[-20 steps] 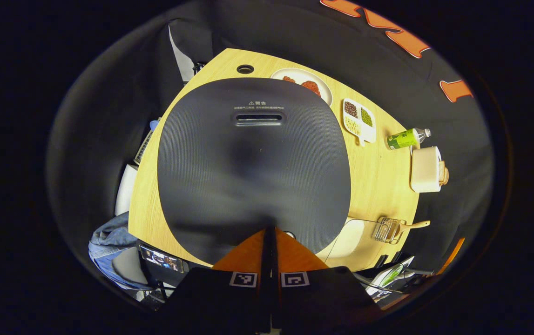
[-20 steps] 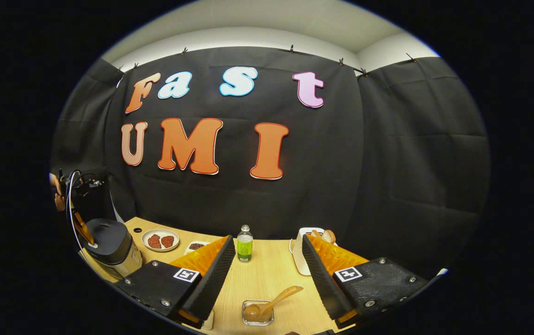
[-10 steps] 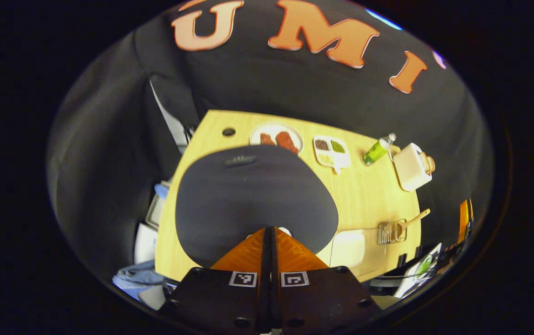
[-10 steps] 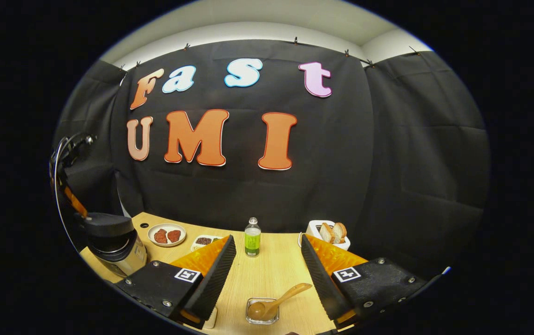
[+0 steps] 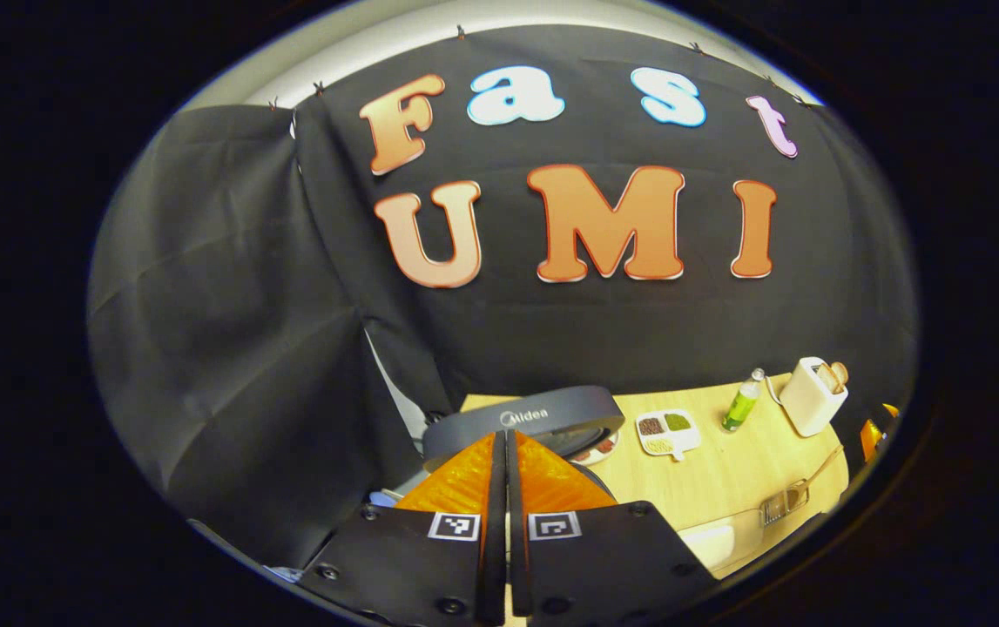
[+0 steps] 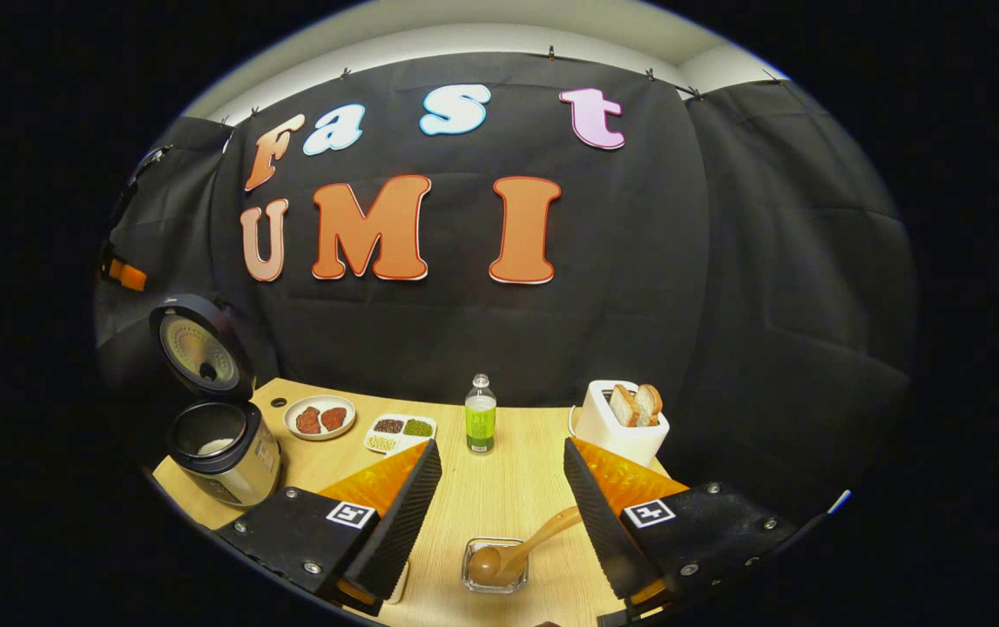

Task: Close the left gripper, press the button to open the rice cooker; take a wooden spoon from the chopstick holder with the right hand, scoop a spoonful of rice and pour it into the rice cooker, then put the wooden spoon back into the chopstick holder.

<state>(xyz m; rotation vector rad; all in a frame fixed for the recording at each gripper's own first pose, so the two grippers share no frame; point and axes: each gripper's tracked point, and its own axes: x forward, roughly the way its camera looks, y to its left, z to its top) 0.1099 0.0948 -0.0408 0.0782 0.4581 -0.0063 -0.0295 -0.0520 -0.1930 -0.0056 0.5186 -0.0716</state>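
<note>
Fingers first: the left gripper (image 5: 505, 453) has its two fingers pressed flat together with nothing between them, and the right gripper (image 6: 499, 475) has its jaws spread wide, holding nothing.

Quick count in the right gripper view: one rice cooker (image 6: 222, 453) with its lid (image 6: 199, 348) standing up open, one wooden spoon (image 6: 516, 549), one clear chopstick holder (image 6: 495, 570), one plate (image 6: 320, 418) with two reddish pieces on it, one three-compartment dish (image 6: 400, 432) of grains, one green bottle (image 6: 481, 425), and one white toaster (image 6: 621, 428) with two slices of bread sticking out. All of it sits on one wooden table (image 6: 499, 496).

The spoon sits bowl-down in the holder at about 6 o'clock, right in the gap between the right fingers, with its handle leaning off toward 2 o'clock, close by the right-hand finger. The cooker is way off at 9 o'clock, well apart from that gripper.

In the left gripper view the closed tips point at the raised lid (image 5: 523, 420), which sits just past them at 12 o'clock. That gripper is held roughly level, aimed at the booth wall. The right one hangs low over the near table edge, tilted slightly down.
</note>
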